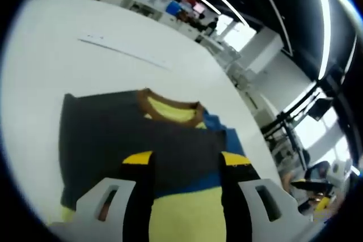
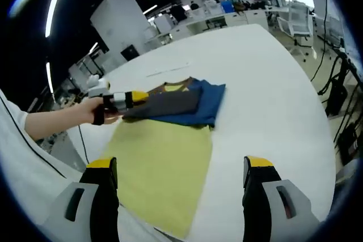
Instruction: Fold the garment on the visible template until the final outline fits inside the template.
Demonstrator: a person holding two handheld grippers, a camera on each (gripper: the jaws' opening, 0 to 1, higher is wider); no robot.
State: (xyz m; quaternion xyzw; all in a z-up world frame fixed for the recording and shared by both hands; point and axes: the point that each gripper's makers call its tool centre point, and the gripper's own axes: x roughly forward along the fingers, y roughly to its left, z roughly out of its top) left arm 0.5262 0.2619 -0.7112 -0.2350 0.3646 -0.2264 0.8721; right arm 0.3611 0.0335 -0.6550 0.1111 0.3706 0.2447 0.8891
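We're mid-fold here: the garment [image 2: 170, 140] lies on the white worktop [image 2: 266, 77], yellow body spread toward the camera in the right gripper view, with the dark grey and blue upper part already doubled over near the brown collar [image 1: 170, 104]. No separate template outline can be made out under the cloth, so how well the shape fits is hard to judge; my read is that at least one more fold remains, since the yellow lower panel lies long and flat. In the right gripper view the left gripper [image 2: 136, 99] sits at the edge of the folded dark layer, held by a person's hand [image 2: 96, 110], and its fingers look drawn together on the garment's dark fabric, though the pinch itself is small and hard to confirm. In the left gripper view its two dark, yellow-tipped fingers stand apart over the cloth, so whether it grips I cannot tell. The right gripper [image 2: 180, 174] hovers above the near yellow hem, its fingers wide apart, holding nothing and touching nothing. The next move likely calls for settling that dark layer flat, then taking the yellow hem and bringing it up toward the collar, keeping edges square.
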